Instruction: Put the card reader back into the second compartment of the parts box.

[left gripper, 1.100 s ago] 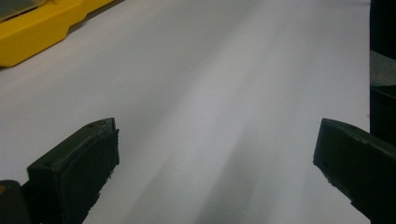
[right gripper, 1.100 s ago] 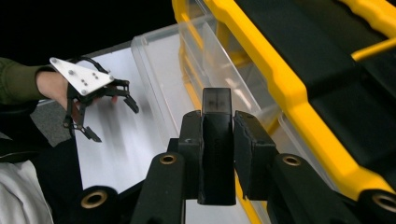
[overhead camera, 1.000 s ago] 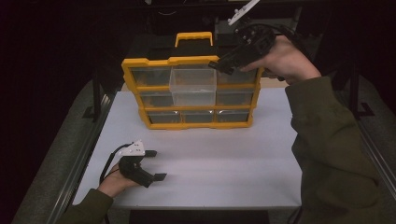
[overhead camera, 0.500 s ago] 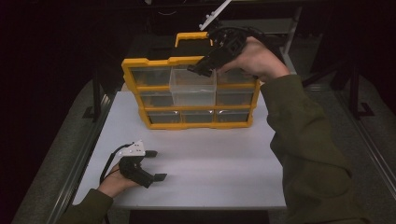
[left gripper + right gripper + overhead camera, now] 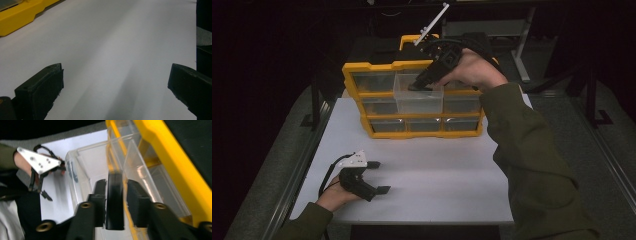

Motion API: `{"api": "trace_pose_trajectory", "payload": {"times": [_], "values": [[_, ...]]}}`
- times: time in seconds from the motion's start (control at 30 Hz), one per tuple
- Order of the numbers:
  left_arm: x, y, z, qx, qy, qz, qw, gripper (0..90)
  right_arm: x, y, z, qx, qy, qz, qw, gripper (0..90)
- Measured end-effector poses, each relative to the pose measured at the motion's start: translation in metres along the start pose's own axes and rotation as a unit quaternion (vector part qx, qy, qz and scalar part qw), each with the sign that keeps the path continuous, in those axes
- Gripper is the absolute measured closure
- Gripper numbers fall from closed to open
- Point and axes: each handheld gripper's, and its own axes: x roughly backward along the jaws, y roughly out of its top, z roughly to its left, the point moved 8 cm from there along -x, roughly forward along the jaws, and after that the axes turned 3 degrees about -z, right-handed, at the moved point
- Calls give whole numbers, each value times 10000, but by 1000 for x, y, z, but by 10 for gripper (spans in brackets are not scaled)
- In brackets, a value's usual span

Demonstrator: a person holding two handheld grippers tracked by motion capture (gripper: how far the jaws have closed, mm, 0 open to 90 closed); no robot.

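A yellow organizer (image 5: 377, 67) with clear drawers stands at the back of the white table (image 5: 452, 170). Its top middle drawer (image 5: 419, 102) is pulled out. My right gripper (image 5: 417, 86) points down into that drawer. In the right gripper view a flat black piece (image 5: 115, 202) stands upright between the jaws of the right gripper (image 5: 115, 183), inside the clear drawer (image 5: 82, 170). The jaws have just been opening, and a thin gap shows on each side of the piece. My left gripper (image 5: 379, 176) rests on the table's front left, open and empty (image 5: 115, 72).
The organizer's yellow frame (image 5: 160, 150) runs close on the right of the right gripper. Its other drawers (image 5: 422, 125) are closed. Bare white table lies between the organizer and the left hand. Dark floor and metal rails (image 5: 302, 165) flank the table.
The right hand has moved left and down from the organizer's upper right corner, so its gripper now dips into the pulled-out drawer. The left gripper has stayed put.
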Motion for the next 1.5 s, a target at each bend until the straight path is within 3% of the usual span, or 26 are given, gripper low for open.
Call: {"api": "trace_pose_trajectory", "payload": {"times": [0.37,0.8,1.1,1.5], "values": [[0,0,0,-10,12,9,10000,0,28,-3,-5,-198,-119,-334,9992,639],[0,0,0,9,18,7,10000,0,59,-29,-9,-447,-370,-456,9973,549],[0,0,0,6,14,25,10000,0,65,-50,-11,-561,-506,-498,9959,468],[0,-1,0,5,20,22,10000,0,55,-84,-10,-646,-670,-622,9937,328]]}}
